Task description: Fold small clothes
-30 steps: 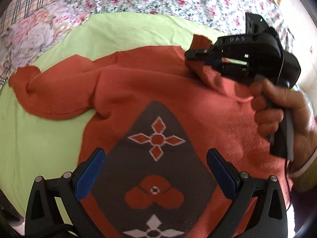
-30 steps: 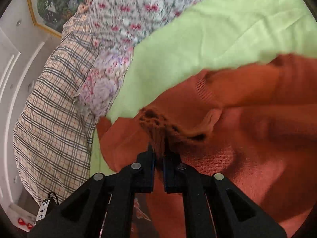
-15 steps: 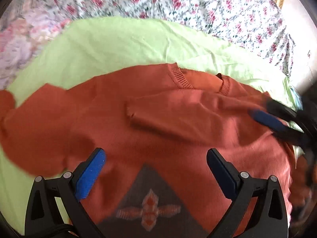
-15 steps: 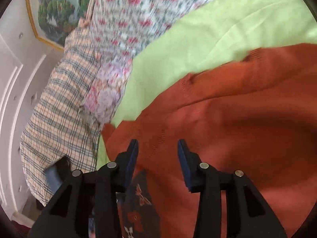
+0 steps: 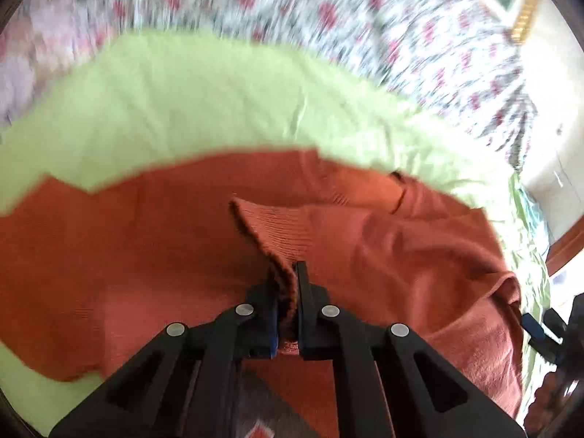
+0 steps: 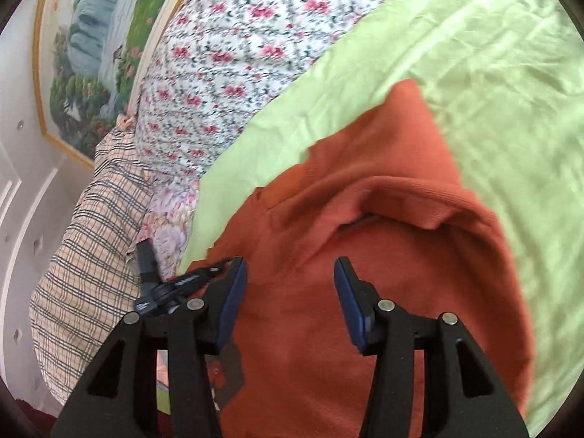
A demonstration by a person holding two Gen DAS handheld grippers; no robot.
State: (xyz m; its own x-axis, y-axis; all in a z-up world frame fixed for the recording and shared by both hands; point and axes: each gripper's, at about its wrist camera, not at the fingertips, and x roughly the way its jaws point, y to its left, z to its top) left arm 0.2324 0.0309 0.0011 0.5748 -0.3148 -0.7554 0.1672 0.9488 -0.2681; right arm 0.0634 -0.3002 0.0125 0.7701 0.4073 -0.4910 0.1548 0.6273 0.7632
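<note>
An orange knitted sweater [image 5: 153,241] lies spread on a light green sheet [image 5: 204,109]. One sleeve is folded across its chest, and my left gripper [image 5: 286,284] is shut on that sleeve's ribbed cuff [image 5: 270,230]. In the right wrist view the sweater [image 6: 383,273] fills the middle, its shoulder and collar bunched. My right gripper [image 6: 290,292] is open and empty just above the sweater. The right gripper also shows at the right edge of the left wrist view [image 5: 544,332]. The left wrist view is blurred by motion.
A floral bedcover [image 6: 237,47] lies behind the green sheet [image 6: 492,73]. A plaid cloth [image 6: 91,237] and a framed painting [image 6: 102,47] are at the left of the right wrist view. The left gripper [image 6: 157,284] shows there at the left.
My right gripper let go of the sleeve cuff, opened and drew back to the sweater's right side. My left gripper, open before, moved forward and shut on the cuff.
</note>
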